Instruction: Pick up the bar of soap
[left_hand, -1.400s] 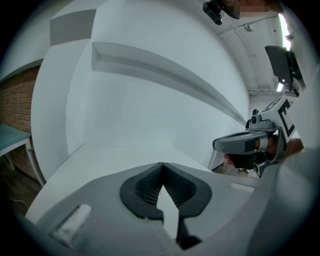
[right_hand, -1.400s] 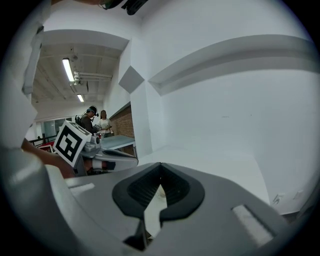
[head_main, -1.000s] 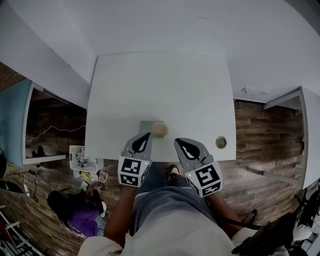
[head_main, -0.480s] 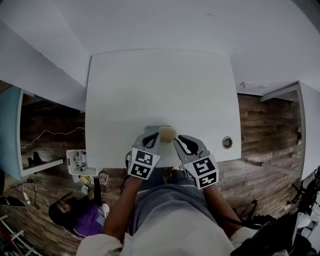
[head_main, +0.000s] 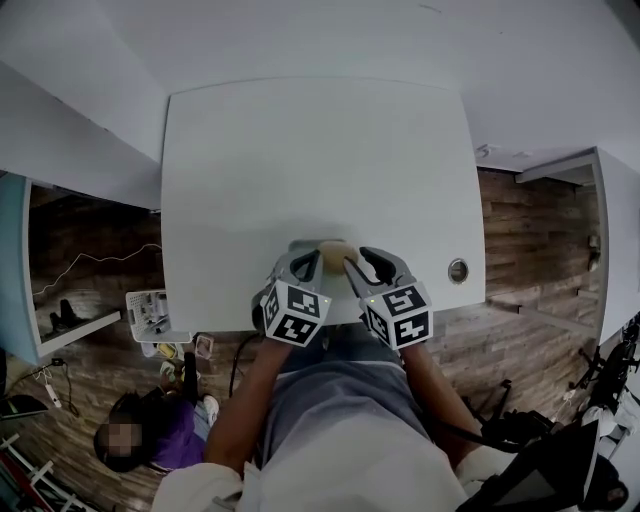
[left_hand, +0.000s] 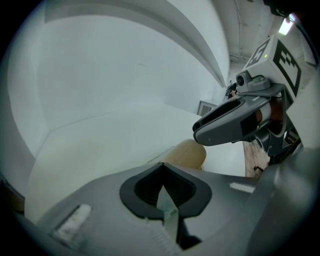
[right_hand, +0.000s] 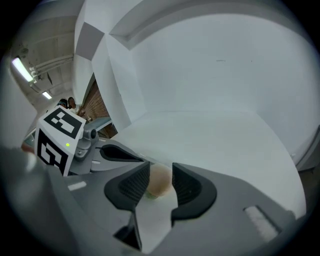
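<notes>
A tan oval bar of soap (head_main: 333, 253) lies on a small grey dish (head_main: 302, 247) near the front edge of the white table (head_main: 310, 160). My right gripper (head_main: 356, 263) has come to its right side. Its jaws have just been opening and stand open. In the right gripper view the soap (right_hand: 159, 181) shows in the gap between the pads (right_hand: 187, 185), which do not press on it. My left gripper (head_main: 305, 265) sits just left of the soap, shut and empty. In the left gripper view the soap (left_hand: 187, 154) lies just beyond the closed tips (left_hand: 162, 167), under the right gripper (left_hand: 227, 120).
A round cable hole (head_main: 458, 270) is in the table's front right corner. White walls close the table in at the back and left. Beside the table on the wooden floor are a white basket (head_main: 148, 310) and a person (head_main: 150, 435).
Both grippers have dropped and closed in on the soap from the front. The right jaws have gone from shut to open around it. The left jaws stay shut.
</notes>
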